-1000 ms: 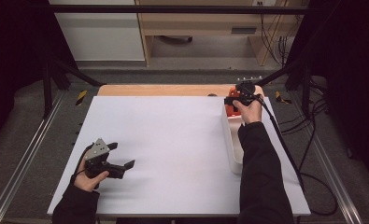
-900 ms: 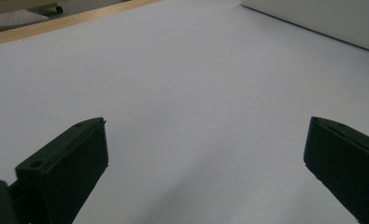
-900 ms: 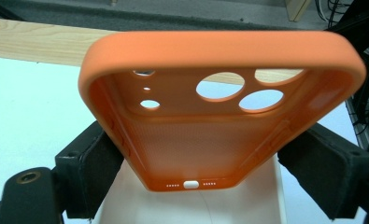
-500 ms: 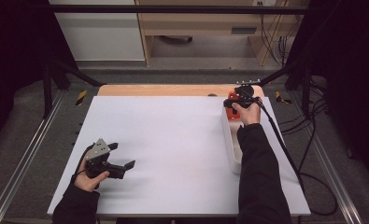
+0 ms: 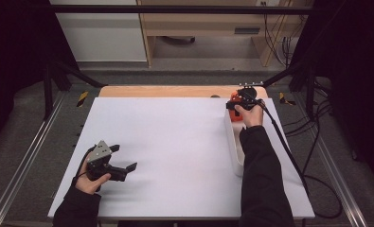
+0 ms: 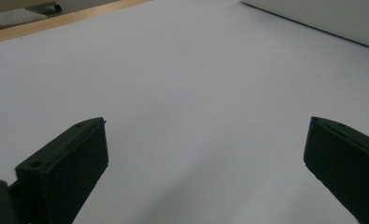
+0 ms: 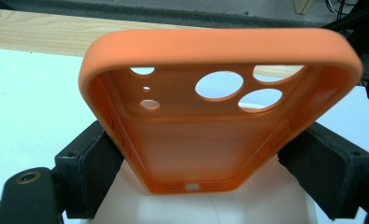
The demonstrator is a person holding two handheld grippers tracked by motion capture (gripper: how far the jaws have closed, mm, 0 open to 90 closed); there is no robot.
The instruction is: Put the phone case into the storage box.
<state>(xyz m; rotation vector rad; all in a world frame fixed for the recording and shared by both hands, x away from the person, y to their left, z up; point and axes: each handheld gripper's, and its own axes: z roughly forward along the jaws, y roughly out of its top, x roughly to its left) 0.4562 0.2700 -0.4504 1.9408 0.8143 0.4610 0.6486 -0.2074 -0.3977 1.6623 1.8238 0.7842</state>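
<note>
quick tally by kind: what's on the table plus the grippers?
Orange phone case: 1, clamped in the right gripper
White tray: 1, along the table's right side
Grippers: 2, the left gripper open over bare white table
Total: 4

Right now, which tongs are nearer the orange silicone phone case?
Right. The right tongs are shut on the orange silicone phone case, gripping its sides at the table's far right. The left tongs rest open at the near left, far from it.
</note>
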